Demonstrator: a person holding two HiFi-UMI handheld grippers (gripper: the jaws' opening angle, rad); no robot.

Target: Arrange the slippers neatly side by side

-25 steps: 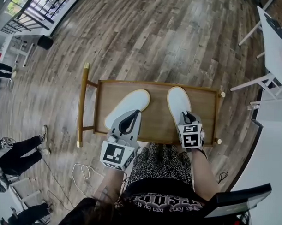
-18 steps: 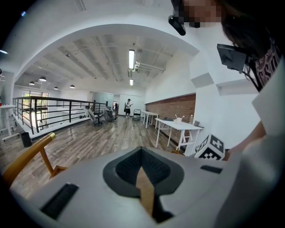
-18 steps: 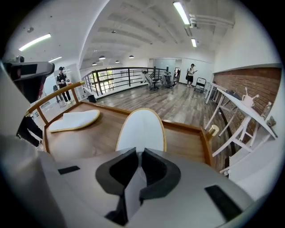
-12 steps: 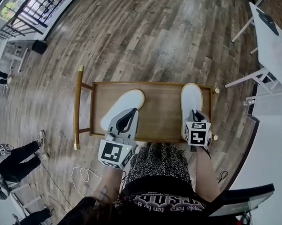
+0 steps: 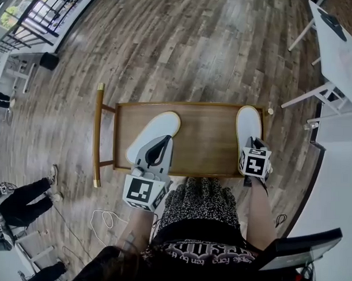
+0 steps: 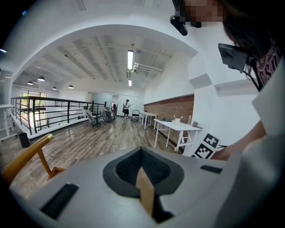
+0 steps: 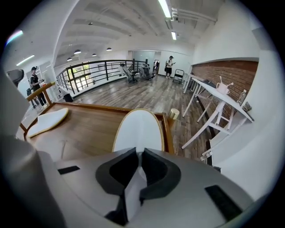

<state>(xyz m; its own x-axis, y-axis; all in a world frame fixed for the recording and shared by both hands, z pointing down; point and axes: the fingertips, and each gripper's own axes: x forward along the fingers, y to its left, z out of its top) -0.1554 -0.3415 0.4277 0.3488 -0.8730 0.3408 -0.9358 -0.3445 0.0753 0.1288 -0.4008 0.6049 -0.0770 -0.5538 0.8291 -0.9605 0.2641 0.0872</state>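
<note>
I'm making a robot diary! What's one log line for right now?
left gripper: shut on left slipper, angled | right gripper: shut on right slipper, by wooden tray's right edge | pair: far apart

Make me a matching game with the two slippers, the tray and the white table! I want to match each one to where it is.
Things:
1. left slipper
2. right slipper
3. wooden tray
4. white table

Places:
A. standing off to the right, away from the tray
B. close by the tray's right rim, pointing straight ahead
C. lying slanted on the tray's left half
D. on the plank floor, under both slippers

Pairs: 1-C, 2-B, 3-D, 4-A
</note>
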